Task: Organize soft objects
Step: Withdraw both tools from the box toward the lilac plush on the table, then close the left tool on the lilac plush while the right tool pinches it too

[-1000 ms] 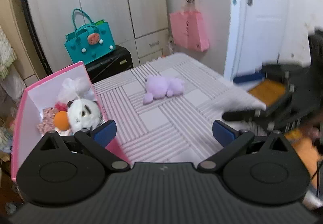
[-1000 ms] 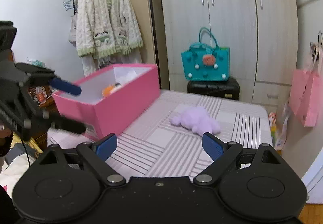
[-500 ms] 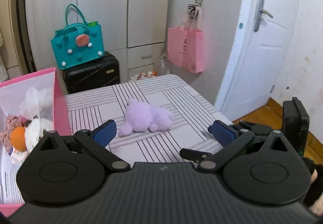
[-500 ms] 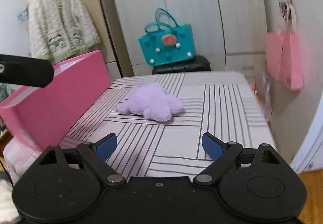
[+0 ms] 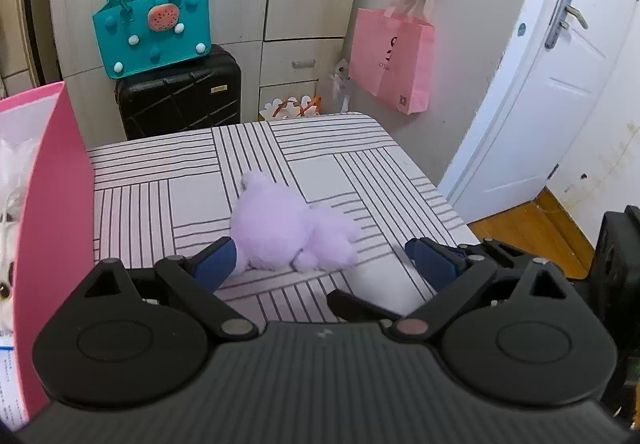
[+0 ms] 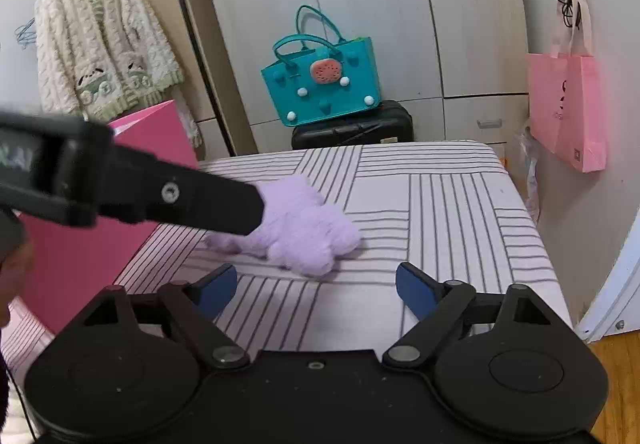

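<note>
A lilac plush toy [image 5: 288,230] lies on the striped table [image 5: 344,148]; it also shows in the right wrist view [image 6: 304,228]. My left gripper [image 5: 324,264] is open, low over the table, with its left pad touching the plush's near side. It shows from the side in the right wrist view, reaching over the plush. My right gripper [image 6: 316,286] is open and empty, just short of the plush. The pink box [image 5: 52,212] stands at the left with a white plush [image 5: 6,244] inside.
A teal handbag [image 5: 154,32] sits on a black suitcase [image 5: 180,96] behind the table. A pink bag [image 5: 394,60] hangs on the wall at the right, beside a white door [image 5: 540,92]. A knitted cardigan [image 6: 104,40] hangs at the far left.
Both grippers have moved forward toward the lilac plush. The left gripper has dropped closer, so the plush now lies between its open fingers.
</note>
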Tool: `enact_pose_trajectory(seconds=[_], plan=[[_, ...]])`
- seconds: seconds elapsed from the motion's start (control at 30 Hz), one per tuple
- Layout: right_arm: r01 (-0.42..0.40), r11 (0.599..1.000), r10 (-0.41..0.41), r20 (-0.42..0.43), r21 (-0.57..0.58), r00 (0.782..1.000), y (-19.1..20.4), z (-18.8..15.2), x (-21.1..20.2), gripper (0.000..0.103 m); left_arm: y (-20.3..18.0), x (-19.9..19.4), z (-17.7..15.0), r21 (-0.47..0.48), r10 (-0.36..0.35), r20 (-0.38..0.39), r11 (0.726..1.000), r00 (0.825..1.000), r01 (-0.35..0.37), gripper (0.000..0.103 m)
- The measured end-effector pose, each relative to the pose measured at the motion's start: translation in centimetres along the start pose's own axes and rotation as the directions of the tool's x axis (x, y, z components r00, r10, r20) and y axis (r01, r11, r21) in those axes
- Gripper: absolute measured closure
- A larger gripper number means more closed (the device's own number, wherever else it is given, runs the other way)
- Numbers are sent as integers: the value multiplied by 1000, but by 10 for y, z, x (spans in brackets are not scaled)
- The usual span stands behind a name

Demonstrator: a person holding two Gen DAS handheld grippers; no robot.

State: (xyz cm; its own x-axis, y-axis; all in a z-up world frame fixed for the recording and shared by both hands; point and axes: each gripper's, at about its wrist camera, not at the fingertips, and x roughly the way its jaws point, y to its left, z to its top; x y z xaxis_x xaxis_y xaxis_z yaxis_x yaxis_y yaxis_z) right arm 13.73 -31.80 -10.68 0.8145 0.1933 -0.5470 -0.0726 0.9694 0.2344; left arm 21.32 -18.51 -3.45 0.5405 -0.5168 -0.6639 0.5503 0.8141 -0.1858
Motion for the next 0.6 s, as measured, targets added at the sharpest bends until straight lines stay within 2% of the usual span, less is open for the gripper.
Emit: enact_pose_trajectory(seconds=[0.17, 0.33, 0.4, 0.47, 0.6], plan=[[-31, 999, 31, -9, 8, 999, -4, 8, 7, 23, 2, 19, 7, -17, 27, -3, 999, 1000, -28, 6], [-6, 999, 5, -6, -47, 1000, 8, 9, 15, 31, 14, 46, 12, -58, 78, -37, 995, 996, -80, 13], [-19, 999, 19, -14, -33, 1000, 7, 9, 19, 31, 20, 55, 14, -92, 94, -47, 991, 994, -98, 18], [-18, 1000, 18, -26, -18, 1000, 6, 8, 24, 31, 24, 61, 15, -129, 127, -26, 983, 992, -129, 19], [19, 1000, -20, -33, -21, 999, 7, 9, 29, 34, 33, 72, 15, -161, 132, -41, 977, 990, -137, 19]])
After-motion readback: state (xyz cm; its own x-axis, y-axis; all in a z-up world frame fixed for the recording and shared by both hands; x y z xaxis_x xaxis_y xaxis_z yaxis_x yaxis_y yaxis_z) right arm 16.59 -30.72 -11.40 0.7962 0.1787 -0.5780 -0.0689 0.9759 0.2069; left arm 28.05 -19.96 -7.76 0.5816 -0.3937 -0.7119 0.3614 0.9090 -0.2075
